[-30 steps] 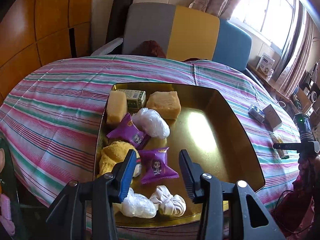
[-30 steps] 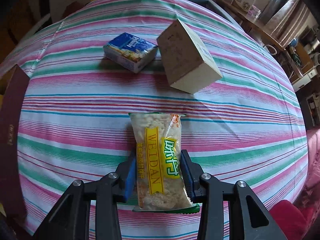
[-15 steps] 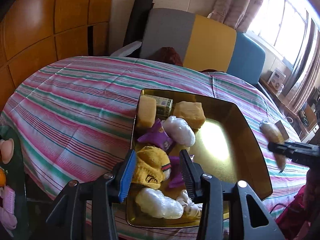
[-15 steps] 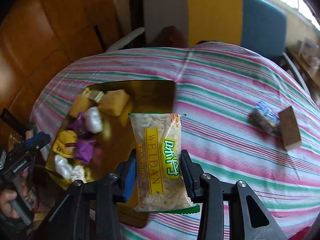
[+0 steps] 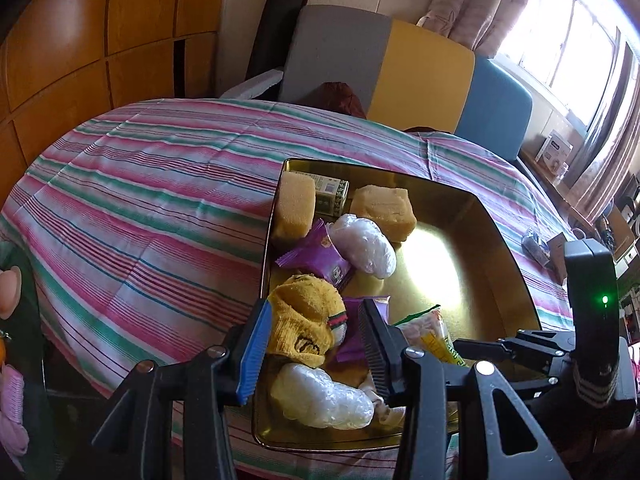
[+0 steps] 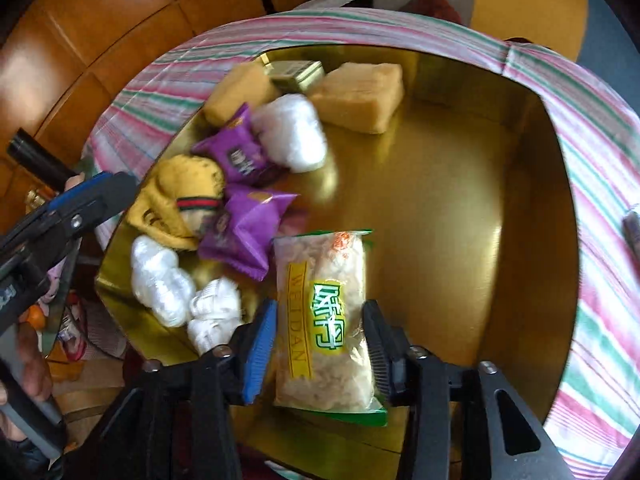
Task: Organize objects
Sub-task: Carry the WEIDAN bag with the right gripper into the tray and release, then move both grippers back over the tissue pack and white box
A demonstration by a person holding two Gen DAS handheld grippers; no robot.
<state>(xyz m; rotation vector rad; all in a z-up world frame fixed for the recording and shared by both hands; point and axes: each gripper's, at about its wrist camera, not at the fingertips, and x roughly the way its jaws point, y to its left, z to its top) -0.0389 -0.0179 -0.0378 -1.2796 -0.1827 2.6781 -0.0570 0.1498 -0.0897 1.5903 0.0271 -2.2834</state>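
A gold tray [image 5: 500, 220] [image 6: 460, 200] sits on the striped tablecloth. It holds two tan sponge blocks [image 5: 384, 208], a green box [image 5: 330, 196], two purple packets [image 6: 248, 228], white wrapped bundles [image 5: 320, 396] and a yellow knitted sock [image 5: 304, 320] [image 6: 180, 184]. My right gripper [image 6: 320, 308] hangs over the tray's near side. Its jaws are opening, with the clear yellow-labelled snack packet [image 6: 324, 312] [image 5: 432, 332] still between the pads and touching them. My left gripper [image 5: 312, 320] stands open above the sock, gripping nothing.
The striped tablecloth [image 5: 140, 208] covers a round table. Grey, yellow and blue chair backs [image 5: 420, 76] stand behind it. A small dark packet [image 5: 534, 244] and a brown box [image 5: 560, 250] lie on the cloth right of the tray. A hand [image 6: 32, 364] holds the left gripper's handle.
My right gripper has swung from the bare striped cloth to above the tray, carrying the snack packet and rolling. My left gripper has shifted slightly, and the sock now sits between its fingers in its view.
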